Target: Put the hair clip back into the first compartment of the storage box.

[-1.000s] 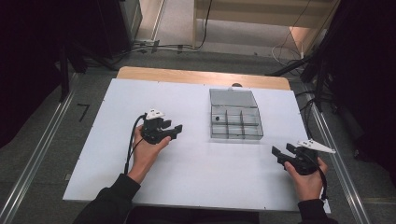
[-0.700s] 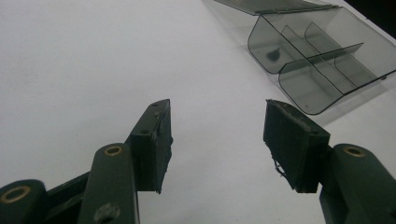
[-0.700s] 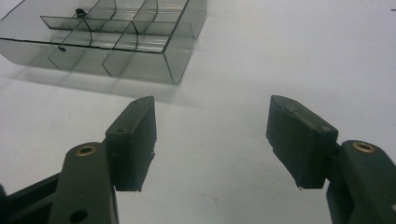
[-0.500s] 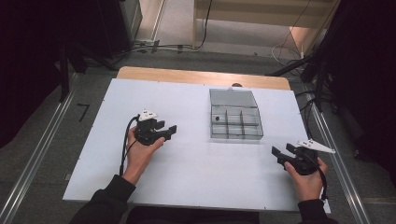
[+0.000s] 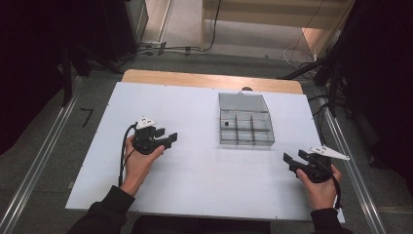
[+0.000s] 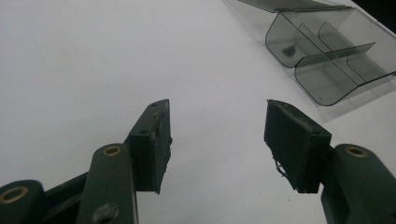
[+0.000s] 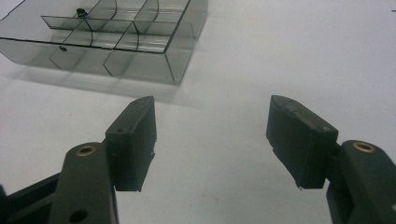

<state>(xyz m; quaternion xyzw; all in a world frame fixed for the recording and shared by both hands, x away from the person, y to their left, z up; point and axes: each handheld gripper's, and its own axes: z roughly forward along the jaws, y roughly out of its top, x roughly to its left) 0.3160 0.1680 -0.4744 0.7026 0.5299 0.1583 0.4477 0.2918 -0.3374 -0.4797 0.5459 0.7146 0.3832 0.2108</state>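
Organizer box [image 5: 246, 126]: clear plastic tray with divided compartments, lid folded back flat on its far side; it stands right of centre on the white surface [image 5: 195, 190], toward the far edge.
Box contents: one small dark item [image 5: 226, 124] lies in the far-left compartment; the other compartments look bare, though the clear walls make this hard to confirm.
Box long axis: runs near to far across the surface when the open lid is counted; the tray itself is close to square.
Left gripper [image 5: 165, 138]: sits left of the box, well apart from it, pointing right and slightly away from the person toward the box's left wall.
Left gripper view: box [image 6: 327, 56] appears at upper right, beyond and to the right of the jaw line.
Left jaws: spread wide, having just been opening; nothing between the pads, nothing touched.
Right gripper [image 5: 295, 158]: sits at the near right of the surface, near the box's near-right corner, pointing left.
Right gripper view: box [image 7: 116, 42] appears at upper left, its near corner just beyond the left pad.
Right jaws: spread wide, empty, clear of the box.
Nearer hand: the right gripper stands closer to the box than the left.
Deciding relation: the box lies between the two grippers, and each must travel inward to reach a wall.
Judgement: no grasp is in hand yet.
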